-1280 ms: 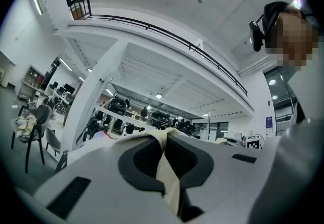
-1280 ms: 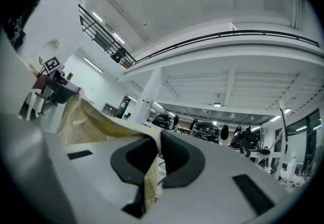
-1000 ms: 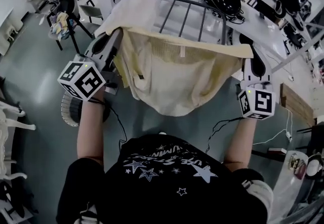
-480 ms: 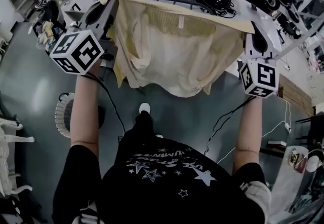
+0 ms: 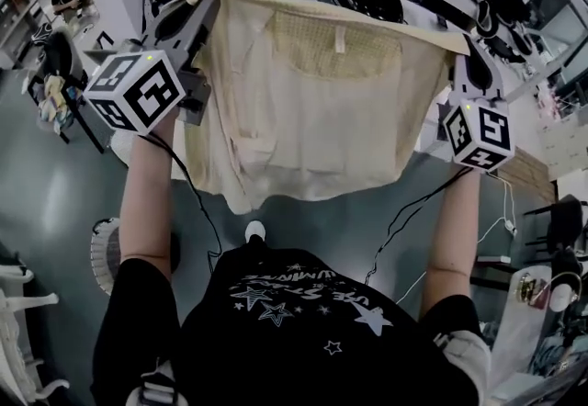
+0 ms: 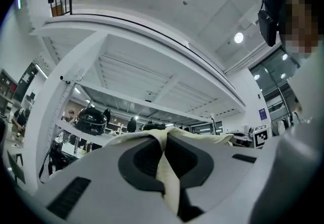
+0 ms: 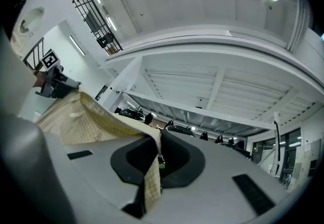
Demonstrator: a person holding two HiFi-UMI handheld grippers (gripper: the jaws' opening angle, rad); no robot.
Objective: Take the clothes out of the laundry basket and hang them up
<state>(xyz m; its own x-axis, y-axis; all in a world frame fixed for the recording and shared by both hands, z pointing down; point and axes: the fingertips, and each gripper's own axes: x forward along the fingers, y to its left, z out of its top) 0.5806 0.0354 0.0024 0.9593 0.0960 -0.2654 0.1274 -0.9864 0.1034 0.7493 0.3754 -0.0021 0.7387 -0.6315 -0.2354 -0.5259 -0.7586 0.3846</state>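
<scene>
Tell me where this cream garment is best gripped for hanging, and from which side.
Its top edge, at the two outer corners, one claw coming in from each side. The cream garment hangs flat and spread from that edge, so corner grips should keep it open. The left claw and right claw are shut on it there.

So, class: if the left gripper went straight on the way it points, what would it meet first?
Probably the white shelving rack, near its black helmets; depth is unclear. The left gripper grips the cream garment.
</scene>
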